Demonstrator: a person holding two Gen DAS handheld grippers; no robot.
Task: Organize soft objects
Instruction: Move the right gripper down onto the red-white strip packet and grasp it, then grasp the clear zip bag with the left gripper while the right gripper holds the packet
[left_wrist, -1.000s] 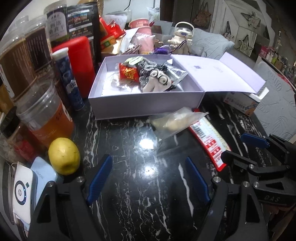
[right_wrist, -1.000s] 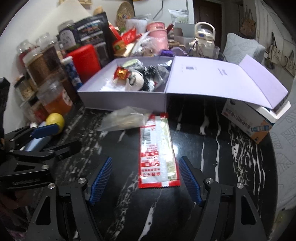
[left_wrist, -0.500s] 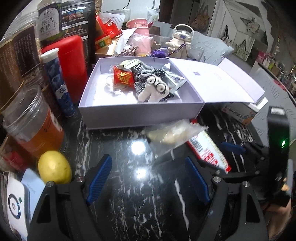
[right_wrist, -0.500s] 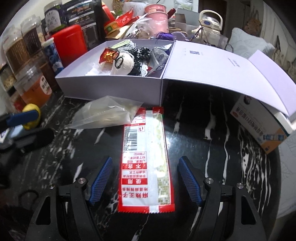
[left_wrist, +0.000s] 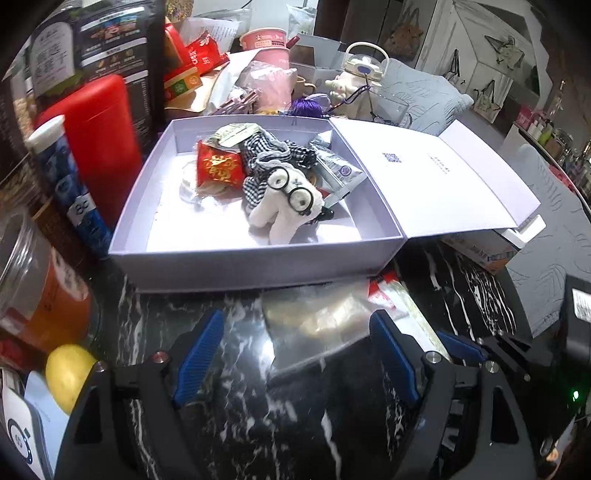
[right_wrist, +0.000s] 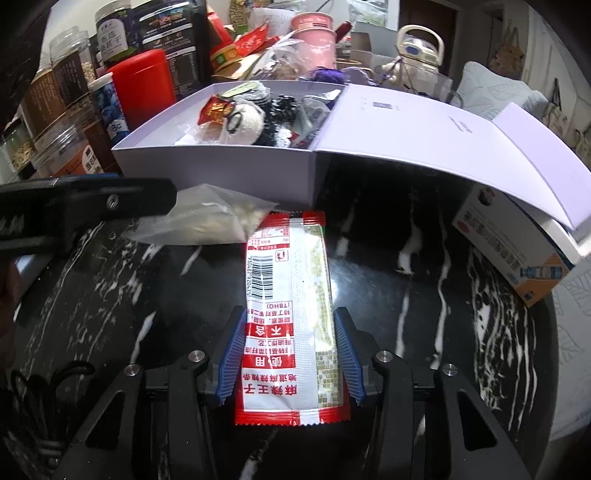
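Right wrist view looks down on the right claw (right_wrist: 290, 360), whose 2 blue-padded jaws are closing on a long red-and-white printed plastic snack packet (right_wrist: 290, 310) lying flat on the black white-veined marble tabletop (right_wrist: 424, 295). The packet lies between the pads, which sit right at its long edges; whether they already press on it I cannot tell. The packet's far end reaches almost to the front wall of the open pale lilac cardboard box (right_wrist: 221, 162), and just beside its far left corner lies a clear plastic bag with pale contents (right_wrist: 210, 221). The black left claw enters this view from the left edge, above that bag.

Left wrist view shows the left claw (left_wrist: 297, 354) with its jaws wide and nothing gripped; the clear bag (left_wrist: 317, 317) lies on the tabletop between and just ahead of the 2 blue pads, apart from both. Inside the box (left_wrist: 258, 262) rest a white plush toy with black round glasses (left_wrist: 284, 206), a black-and-white checked cloth piece (left_wrist: 262, 155), a red pouch with gold lettering (left_wrist: 218, 168) and a silver foil sachet (left_wrist: 338, 170). The box's hinged lid (left_wrist: 436, 177) lies open to the right. Left of the box stand a red cylindrical canister (left_wrist: 96, 133) and a blue tube with a white cap (left_wrist: 70, 184); a yellow lemon (left_wrist: 68, 373) sits near the left jaw.
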